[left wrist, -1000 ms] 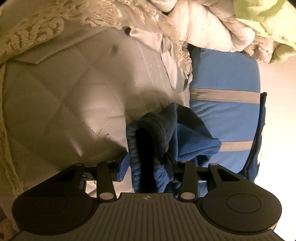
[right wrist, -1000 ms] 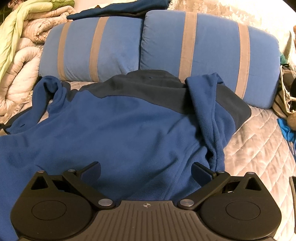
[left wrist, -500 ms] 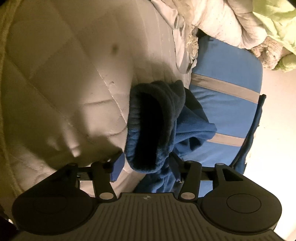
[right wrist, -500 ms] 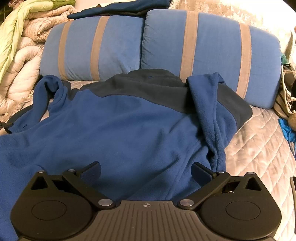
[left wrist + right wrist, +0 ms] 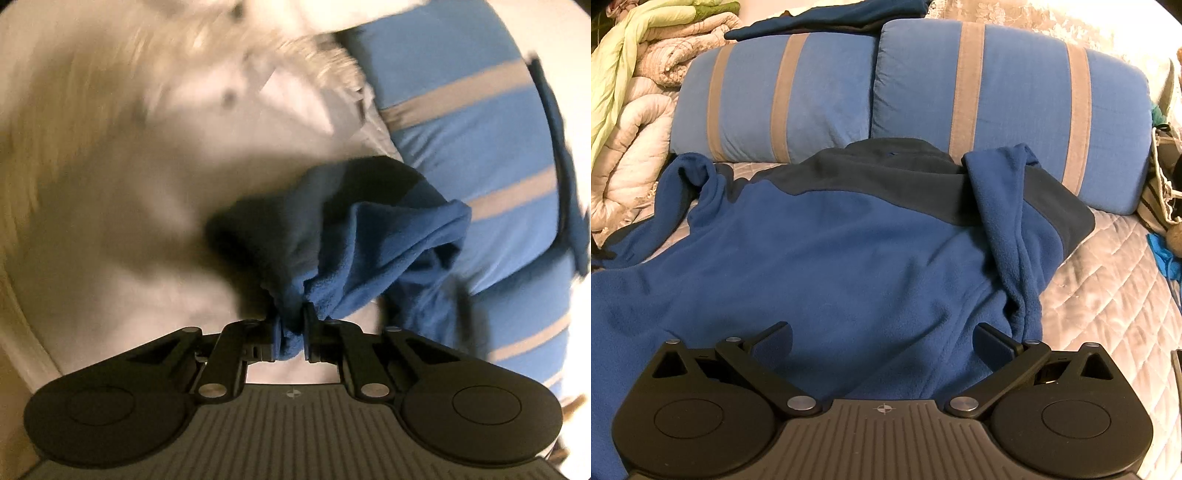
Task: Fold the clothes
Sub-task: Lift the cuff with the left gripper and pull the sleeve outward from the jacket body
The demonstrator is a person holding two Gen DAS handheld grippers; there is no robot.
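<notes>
Closed now, the left tongs (image 5: 290, 332) pinch the fleece's sleeve cuff (image 5: 295, 291), which sat loose between spread fingers half a second ago.
Right tongs (image 5: 882, 341) hover spread over the blue fleece jacket (image 5: 820, 258), laid flat on the quilted bed (image 5: 1108, 280); striped pillows (image 5: 1008, 96) lie at 12 o'clock, piled blankets (image 5: 635, 110) at 10.

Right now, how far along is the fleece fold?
Done: right sleeve lies folded over the fleece body. In hand: left gripper is shut on the left sleeve's cuff. Left: folding that sleeve in and folding the body; right gripper is open, empty.
</notes>
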